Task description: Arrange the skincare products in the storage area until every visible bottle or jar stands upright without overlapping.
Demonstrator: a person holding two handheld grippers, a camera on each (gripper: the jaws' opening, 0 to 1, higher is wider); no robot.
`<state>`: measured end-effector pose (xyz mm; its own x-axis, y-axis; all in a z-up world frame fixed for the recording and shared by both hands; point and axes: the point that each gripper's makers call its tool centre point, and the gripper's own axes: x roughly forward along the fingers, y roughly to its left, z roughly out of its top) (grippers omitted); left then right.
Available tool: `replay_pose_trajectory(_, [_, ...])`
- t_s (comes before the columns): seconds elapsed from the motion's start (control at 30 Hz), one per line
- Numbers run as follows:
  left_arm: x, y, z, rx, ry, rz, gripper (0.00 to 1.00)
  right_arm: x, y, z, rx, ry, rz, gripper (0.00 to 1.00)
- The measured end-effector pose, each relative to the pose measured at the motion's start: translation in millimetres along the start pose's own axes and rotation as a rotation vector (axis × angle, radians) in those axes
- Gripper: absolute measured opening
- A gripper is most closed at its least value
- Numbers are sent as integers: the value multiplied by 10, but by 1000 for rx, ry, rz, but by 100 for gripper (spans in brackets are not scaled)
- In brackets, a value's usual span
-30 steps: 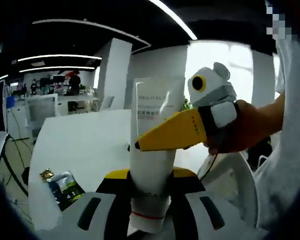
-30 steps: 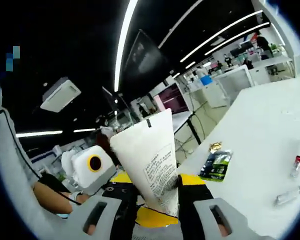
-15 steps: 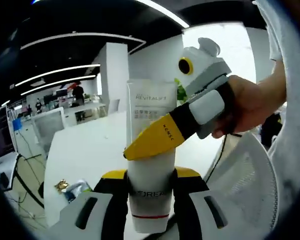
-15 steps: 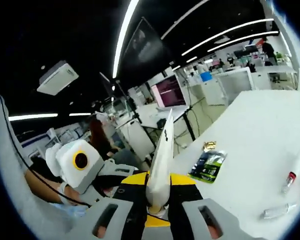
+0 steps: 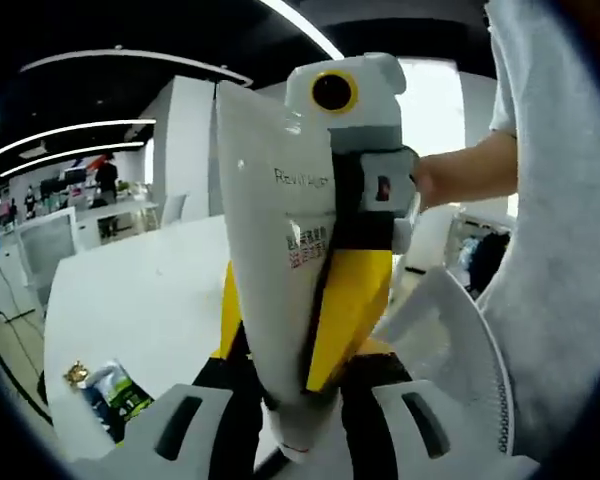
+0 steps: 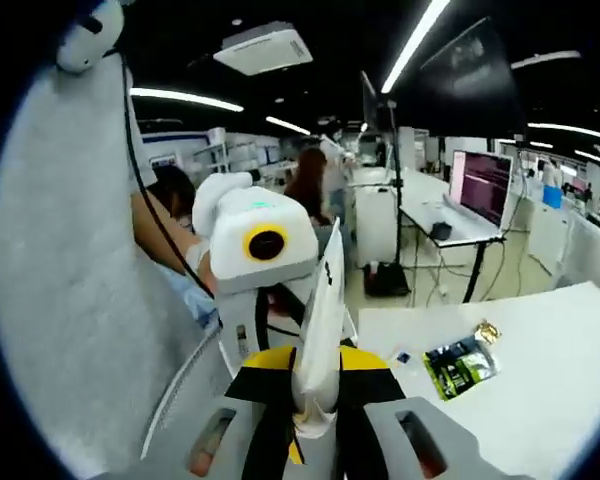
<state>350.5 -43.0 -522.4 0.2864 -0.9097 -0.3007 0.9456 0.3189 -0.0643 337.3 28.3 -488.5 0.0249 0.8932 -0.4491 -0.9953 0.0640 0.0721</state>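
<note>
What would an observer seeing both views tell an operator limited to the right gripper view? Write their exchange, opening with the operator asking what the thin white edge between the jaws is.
Operator: What is this thin white edge?
Observer: A white tube; the left gripper view faces its broad side, printed "Revitalift".
Operator: Is the left gripper gripping it?
Observer: Yes, the left gripper is closed on the tube's lower end.
Operator: How does my right gripper sit on it?
Observer: The right gripper has one yellow jaw across the printed face and another behind the tube.
</note>
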Motion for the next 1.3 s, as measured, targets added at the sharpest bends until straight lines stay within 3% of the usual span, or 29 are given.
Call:
replay_pose_trajectory(0.03, [-22, 25, 2, -39, 1, 8, 24, -5, -19, 6, 11, -10, 1, 7])
replay_pose_trajectory(0.13, [-35, 50, 16, -23, -6, 27, 23, -5, -36, 24, 21, -36, 4, 8])
replay_pose_trajectory(0.2, [-8, 58, -42, -31, 27, 42, 22, 12, -54, -27, 39, -26, -9, 9])
replay_pose_trajectory(0.3, [-9, 72, -56, -44, 37, 54, 22, -9, -101, -41, 111, -59, -48, 11])
replay_pose_trajectory(0.43, [-45, 182, 4, -101, 7, 97, 21, -43, -235, 16, 242, -163, -147, 16])
replay_pose_trajectory(0.5, [-61, 317, -4, -149, 3, 166, 20, -42, -355, 3, 326, -187, -229, 19])
replay_pose_trajectory(0.57, [-75, 386, -23, -171, 10, 192, 20, -18, -419, 9, 365, -216, -286, 21])
replay_pose_trajectory(0.77, [-107, 588, -147, -216, 53, 311, 19, 43, -567, -72, 539, -225, -465, 26])
replay_pose_trajectory(0.83, [-101, 599, -185, -206, 76, 326, 19, 56, -582, -94, 551, -223, -509, 26])
replay_pose_trajectory(1.0, [-86, 629, -250, -191, 107, 352, 18, 62, -621, -113, 617, -236, -539, 28])
replay_pose_trajectory(1.1, [-82, 635, -331, -153, 155, 367, 18, 77, -649, -119, 656, -250, -560, 30])
replay_pose_trajectory(1.2, [-66, 600, -443, -82, 228, 364, 17, 77, -708, -65, 728, -316, -573, 36])
replay_pose_trajectory(1.3, [-60, 595, -437, -106, 218, 361, 17, 81, -723, -78, 685, -288, -585, 36])
